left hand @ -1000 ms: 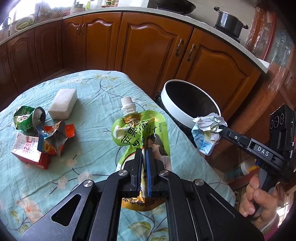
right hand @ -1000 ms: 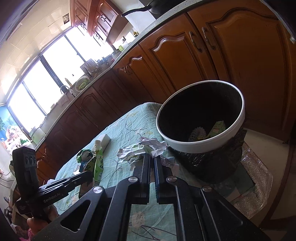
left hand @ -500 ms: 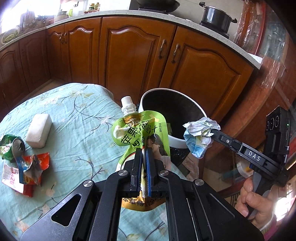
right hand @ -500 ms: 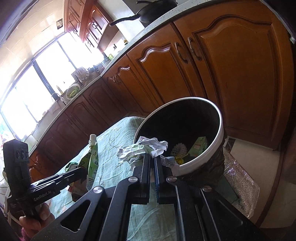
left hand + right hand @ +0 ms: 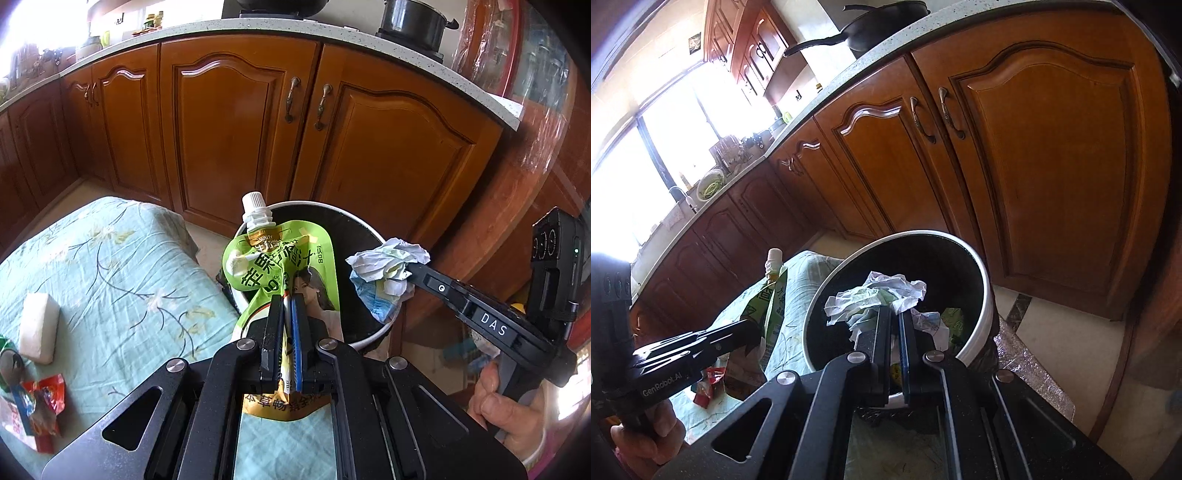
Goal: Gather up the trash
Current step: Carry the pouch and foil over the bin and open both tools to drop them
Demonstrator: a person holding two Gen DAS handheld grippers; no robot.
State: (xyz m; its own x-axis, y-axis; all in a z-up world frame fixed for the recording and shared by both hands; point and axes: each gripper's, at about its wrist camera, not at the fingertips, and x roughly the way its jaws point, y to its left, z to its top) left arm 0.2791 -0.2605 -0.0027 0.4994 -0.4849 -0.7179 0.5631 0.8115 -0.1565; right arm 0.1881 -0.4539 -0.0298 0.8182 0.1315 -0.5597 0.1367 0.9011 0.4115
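Note:
My left gripper (image 5: pixel 287 306) is shut on a green spouted drink pouch (image 5: pixel 280 262) and holds it upright at the near rim of the white trash bin (image 5: pixel 364 229). My right gripper (image 5: pixel 894 314) is shut on a crumpled white paper wad (image 5: pixel 875 299) and holds it over the bin's open mouth (image 5: pixel 984 291). The wad also shows in the left wrist view (image 5: pixel 388 266), above the bin's right side. Some trash lies inside the bin (image 5: pixel 955 319).
A table with a teal flowered cloth (image 5: pixel 110 266) carries a white block (image 5: pixel 38 328) and red and green wrappers (image 5: pixel 37 406) at the left. Wooden cabinets (image 5: pixel 240 129) stand behind the bin. The bin stands on the floor beside the table's corner.
Both grippers have moved toward the bin with their loads. The paper wad now hangs over the bin's mouth and the pouch has reached its near rim.

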